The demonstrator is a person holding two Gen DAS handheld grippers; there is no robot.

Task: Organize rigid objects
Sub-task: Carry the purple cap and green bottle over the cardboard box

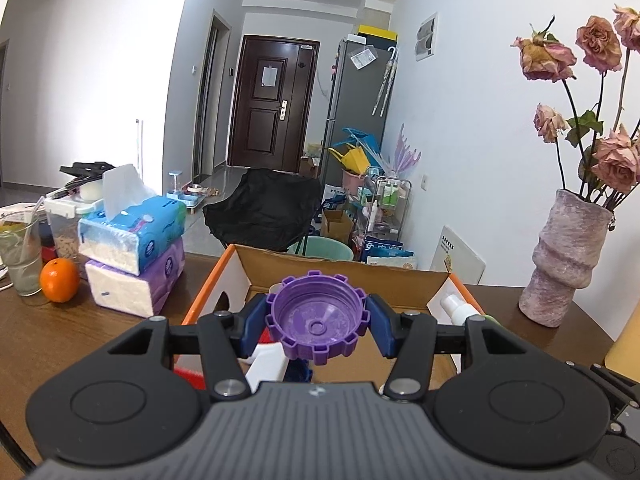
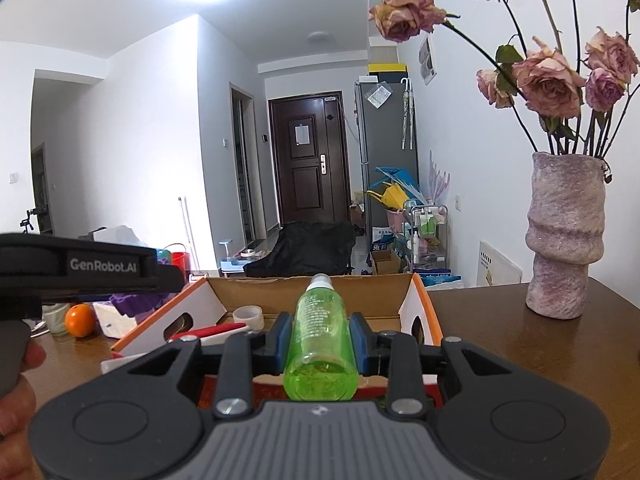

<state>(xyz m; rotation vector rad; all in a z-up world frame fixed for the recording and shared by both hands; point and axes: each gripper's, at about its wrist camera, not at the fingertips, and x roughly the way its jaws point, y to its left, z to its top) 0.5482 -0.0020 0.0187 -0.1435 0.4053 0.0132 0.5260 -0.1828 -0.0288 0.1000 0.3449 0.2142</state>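
My left gripper (image 1: 318,318) is shut on a purple notched cap (image 1: 318,316) and holds it above the open cardboard box (image 1: 340,260) with orange edges. My right gripper (image 2: 319,334) is shut on a green transparent bottle (image 2: 320,332) with a white top, held lengthwise over the same box (image 2: 312,292). In the box lie a roll of clear tape (image 2: 248,316) and a red and white object (image 2: 216,330). The green bottle's white nozzle (image 1: 456,306) shows at the right in the left wrist view. The left gripper's body (image 2: 80,266) shows at the left in the right wrist view.
A rough pink vase (image 2: 564,236) with dried roses stands on the brown table (image 2: 500,340) to the right of the box. To the left are stacked tissue packs (image 1: 132,256), an orange (image 1: 59,280), a glass with a straw (image 1: 20,256) and a food container (image 1: 64,224).
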